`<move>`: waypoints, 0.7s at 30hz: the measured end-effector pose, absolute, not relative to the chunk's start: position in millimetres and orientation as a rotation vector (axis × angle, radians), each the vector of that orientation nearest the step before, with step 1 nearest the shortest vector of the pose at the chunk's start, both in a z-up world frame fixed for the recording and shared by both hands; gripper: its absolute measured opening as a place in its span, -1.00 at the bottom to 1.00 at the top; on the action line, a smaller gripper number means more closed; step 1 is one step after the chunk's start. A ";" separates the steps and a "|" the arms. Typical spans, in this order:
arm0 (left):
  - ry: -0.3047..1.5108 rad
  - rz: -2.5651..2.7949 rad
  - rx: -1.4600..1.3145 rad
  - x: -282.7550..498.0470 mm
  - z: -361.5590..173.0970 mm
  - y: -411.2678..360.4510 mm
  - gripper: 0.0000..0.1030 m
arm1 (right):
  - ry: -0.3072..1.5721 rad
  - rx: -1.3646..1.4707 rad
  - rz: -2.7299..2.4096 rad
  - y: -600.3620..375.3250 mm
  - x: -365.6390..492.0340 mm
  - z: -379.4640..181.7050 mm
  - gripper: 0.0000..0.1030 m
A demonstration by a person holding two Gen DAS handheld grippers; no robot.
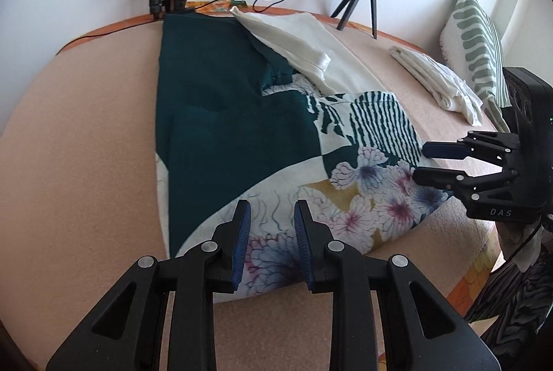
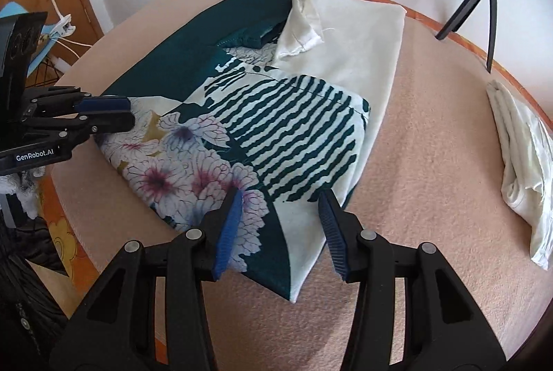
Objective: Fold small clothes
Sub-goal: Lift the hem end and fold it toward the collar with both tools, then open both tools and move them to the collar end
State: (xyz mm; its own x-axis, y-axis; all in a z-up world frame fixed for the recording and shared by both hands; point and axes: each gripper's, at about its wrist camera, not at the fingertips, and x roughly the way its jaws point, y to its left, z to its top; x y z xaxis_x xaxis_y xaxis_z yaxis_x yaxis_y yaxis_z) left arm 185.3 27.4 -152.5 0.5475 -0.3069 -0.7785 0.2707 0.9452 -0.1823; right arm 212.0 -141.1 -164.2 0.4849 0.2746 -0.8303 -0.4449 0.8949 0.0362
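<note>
The garment (image 2: 242, 115) was dark teal and cream, with teal stripes and pink-and-purple flowers outlined in ink. The bed cover (image 2: 432, 136) was peach. The folded cloth (image 2: 518, 143) was white. The pillow (image 1: 473, 49) bore sage-green bands on cream.

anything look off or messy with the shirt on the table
Yes: the patterned shirt is folded unevenly. Its white sleeve lies crumpled near the collar, and the bottom corner sticks out in a point.
</note>
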 end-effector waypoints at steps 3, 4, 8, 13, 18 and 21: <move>0.926 -0.312 -0.045 187.3 -152.8 38.4 -0.53 | 0.996 -0.157 0.410 -154.1 218.5 -165.4 -0.05; 0.924 -0.299 -0.045 188.5 -152.1 41.5 -0.53 | 1.005 -0.134 0.406 -159.4 220.7 -165.3 -0.05; 0.932 -0.259 -0.108 199.2 -149.9 60.9 -0.53 | 1.033 -0.083 0.336 -178.9 230.3 -162.4 -0.05; 0.904 -0.222 -0.171 212.5 -139.5 85.6 -0.53 | 0.990 -0.058 0.287 -195.1 237.7 -148.1 -0.05; 0.861 -0.221 -0.281 228.5 -131.2 103.9 -0.53 | 0.959 -0.012 0.271 -205.2 254.2 -140.2 -0.05; 0.853 -0.223 -0.288 243.7 -125.8 107.8 -0.53 | 0.936 0.030 0.265 -210.8 266.2 -135.8 -0.05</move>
State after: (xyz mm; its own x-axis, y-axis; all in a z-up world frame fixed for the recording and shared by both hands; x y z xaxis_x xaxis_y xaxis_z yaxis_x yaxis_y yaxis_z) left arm 243.7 107.8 -125.8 0.6386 -0.3069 -0.7057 0.0785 0.9382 -0.3370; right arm 266.2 -210.8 -135.8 0.5632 0.2379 -0.7913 -0.2122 0.9672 0.1397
